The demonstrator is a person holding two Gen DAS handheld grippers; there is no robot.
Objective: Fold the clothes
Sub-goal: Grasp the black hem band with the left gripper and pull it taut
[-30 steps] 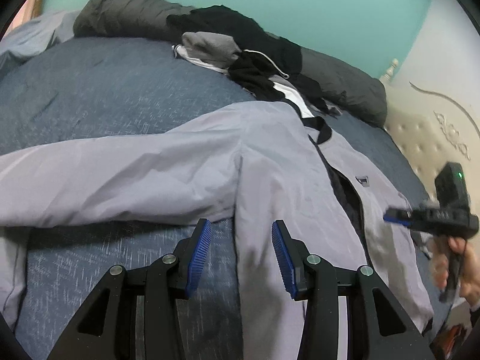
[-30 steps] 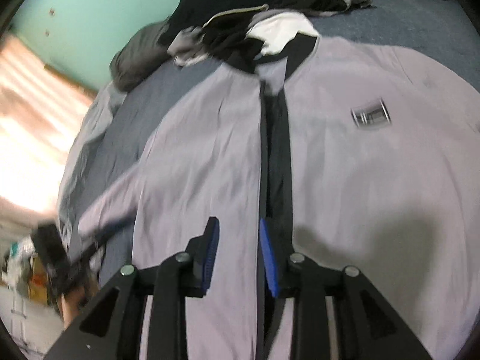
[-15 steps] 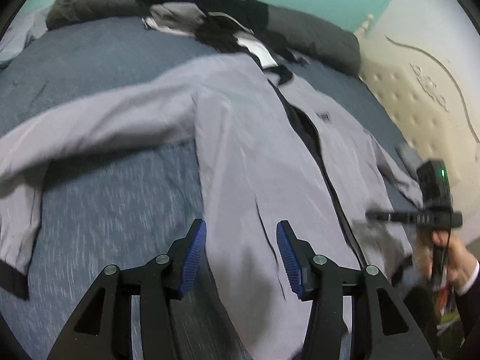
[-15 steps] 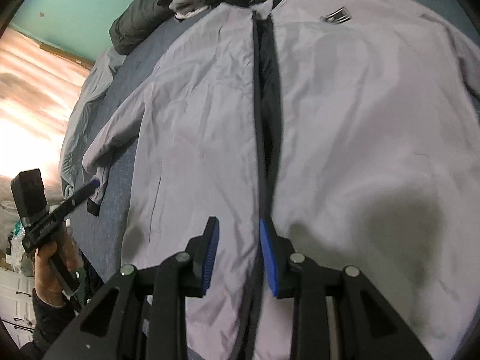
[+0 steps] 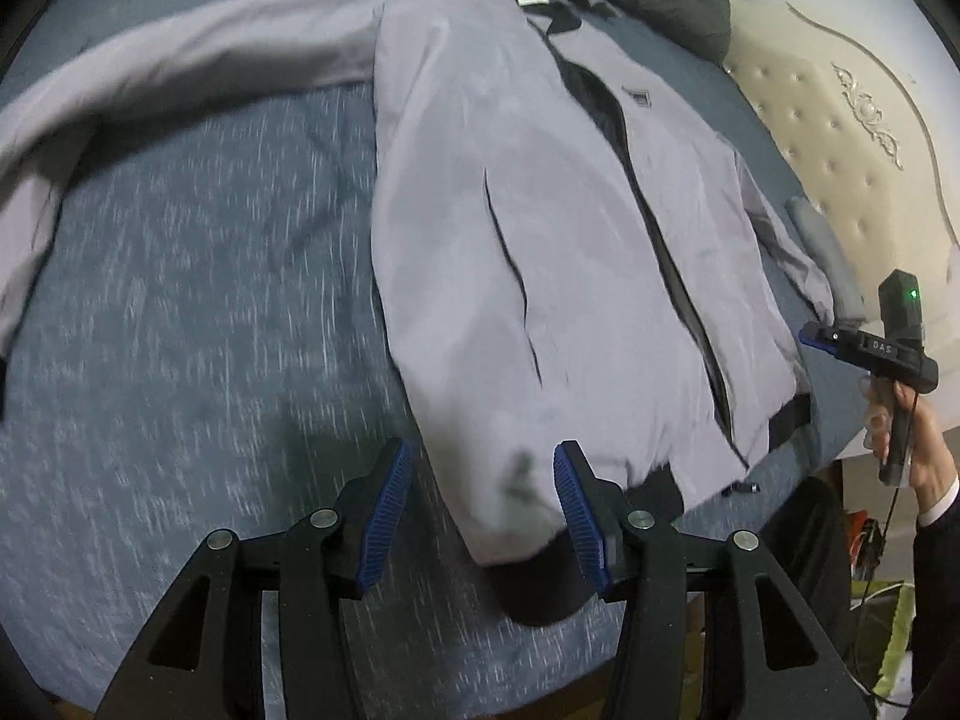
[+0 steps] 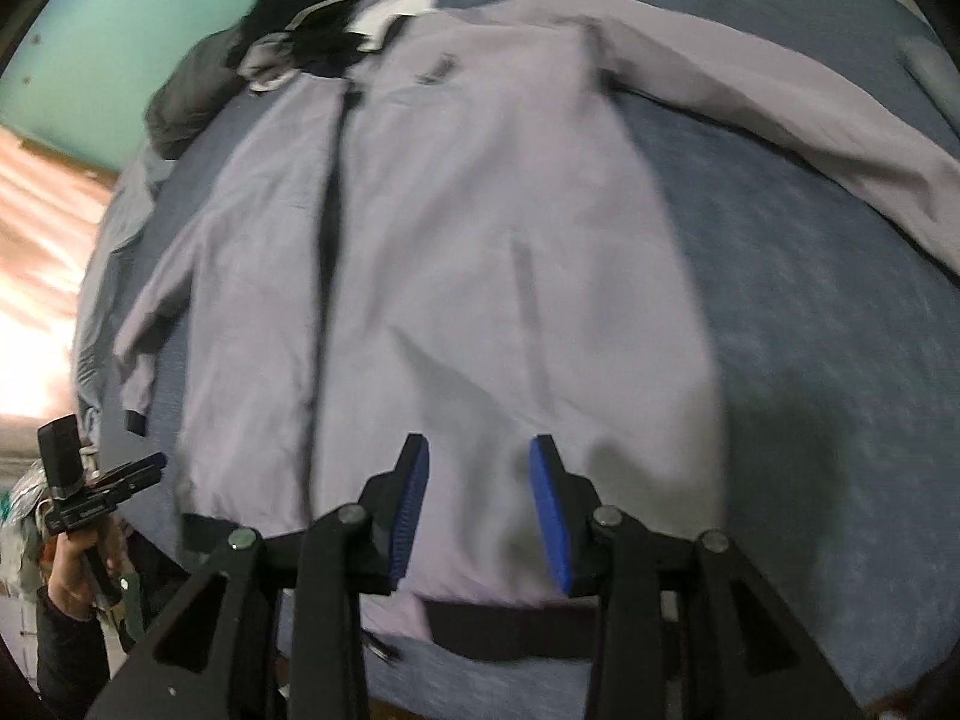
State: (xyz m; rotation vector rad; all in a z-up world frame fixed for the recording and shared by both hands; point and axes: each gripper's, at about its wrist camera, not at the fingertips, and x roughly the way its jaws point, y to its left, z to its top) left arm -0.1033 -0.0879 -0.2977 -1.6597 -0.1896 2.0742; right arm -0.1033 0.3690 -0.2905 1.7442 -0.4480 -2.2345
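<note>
A light grey zip-front jacket with black ribbed hem and cuffs (image 5: 540,228) lies spread face up on the dark blue heathered bedspread (image 5: 180,360), collar toward the far end, hem near the bed's near edge, and both sleeves stretched out to the sides. The left gripper (image 5: 483,507) hangs over the near left hem corner with its blue-padded fingers parted, the black hem band lying between them but not pinched. The right gripper (image 6: 477,501) hovers over the jacket's right front panel just above the hem, released, its pads spread and nothing clamped. A heap of dark and white clothes (image 6: 336,30) sits at the far end beside the collar, and a cream tufted headboard (image 5: 840,138) borders the bed's right side.
</note>
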